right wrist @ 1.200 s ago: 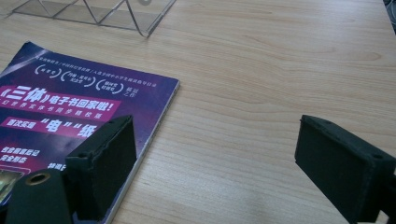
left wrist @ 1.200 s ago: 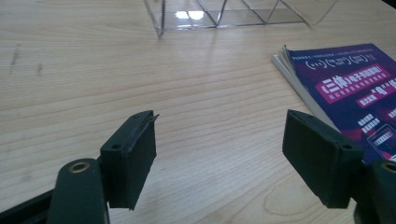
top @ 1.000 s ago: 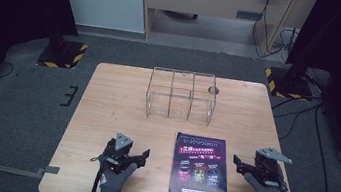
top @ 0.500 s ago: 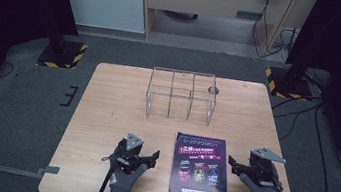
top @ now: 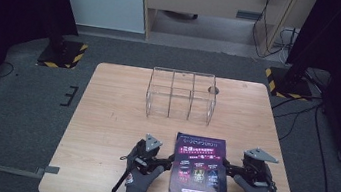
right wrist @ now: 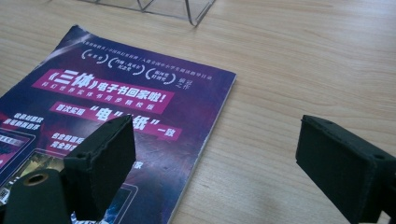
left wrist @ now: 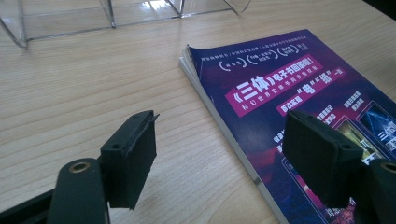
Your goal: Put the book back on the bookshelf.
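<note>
A book with a purple cover [top: 200,173] lies flat near the table's front edge. My left gripper [top: 168,160] is at the book's left edge and is open. In the left gripper view [left wrist: 219,135] one jaw hovers over bare wood and the other over the cover [left wrist: 289,79]. My right gripper [top: 229,167] is at the book's right edge, also open. In the right gripper view [right wrist: 215,144] its jaws straddle that edge of the book [right wrist: 116,88]. Nothing is gripped by either one.
A clear acrylic organizer [top: 181,95] with several compartments stands at the back middle of the wooden table [top: 115,118]. A small round grey disc [top: 214,89] sits by its right corner. Black-and-yellow stand bases [top: 63,54] rest on the floor behind the table.
My left gripper has slid right across the table to the book's left edge, its jaws still wide. The right gripper has hardly moved, and the book lies where it was.
</note>
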The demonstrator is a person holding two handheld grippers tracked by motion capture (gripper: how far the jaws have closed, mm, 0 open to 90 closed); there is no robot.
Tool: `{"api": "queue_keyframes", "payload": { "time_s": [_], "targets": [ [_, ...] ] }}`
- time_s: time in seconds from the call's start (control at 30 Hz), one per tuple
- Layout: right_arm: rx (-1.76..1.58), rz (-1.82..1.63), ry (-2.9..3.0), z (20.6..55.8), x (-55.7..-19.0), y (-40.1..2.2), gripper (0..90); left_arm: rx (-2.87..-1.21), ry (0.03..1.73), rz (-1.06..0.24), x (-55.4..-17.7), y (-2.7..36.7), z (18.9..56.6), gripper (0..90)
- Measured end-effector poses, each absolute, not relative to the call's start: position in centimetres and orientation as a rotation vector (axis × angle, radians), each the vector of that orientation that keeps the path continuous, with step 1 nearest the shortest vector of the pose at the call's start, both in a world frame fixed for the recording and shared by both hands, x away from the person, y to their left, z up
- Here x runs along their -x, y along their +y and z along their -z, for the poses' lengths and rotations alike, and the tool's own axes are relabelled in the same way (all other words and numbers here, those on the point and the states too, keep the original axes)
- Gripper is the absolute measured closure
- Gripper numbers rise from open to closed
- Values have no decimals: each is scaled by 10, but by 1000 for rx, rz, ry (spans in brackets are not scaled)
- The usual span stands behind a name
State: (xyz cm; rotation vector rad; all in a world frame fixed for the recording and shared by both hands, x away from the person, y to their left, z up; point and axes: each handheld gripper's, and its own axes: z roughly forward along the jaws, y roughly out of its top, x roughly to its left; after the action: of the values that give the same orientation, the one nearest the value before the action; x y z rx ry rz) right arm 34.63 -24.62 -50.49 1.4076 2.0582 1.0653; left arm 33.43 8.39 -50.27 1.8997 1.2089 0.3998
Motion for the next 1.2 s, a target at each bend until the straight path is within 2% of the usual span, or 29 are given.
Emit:
{"api": "queue_keyframes", "payload": {
  "time_s": [0.7,1.2],
  "targets": [
    [-1415,-1070,2103,516,-346,-235,154,-1972,1219,-347,-342,51,524,265],
    [-1435,-1074,2139,525,-347,-229,185,-1961,1228,-311,-342,42,530,273]
  ]
}}
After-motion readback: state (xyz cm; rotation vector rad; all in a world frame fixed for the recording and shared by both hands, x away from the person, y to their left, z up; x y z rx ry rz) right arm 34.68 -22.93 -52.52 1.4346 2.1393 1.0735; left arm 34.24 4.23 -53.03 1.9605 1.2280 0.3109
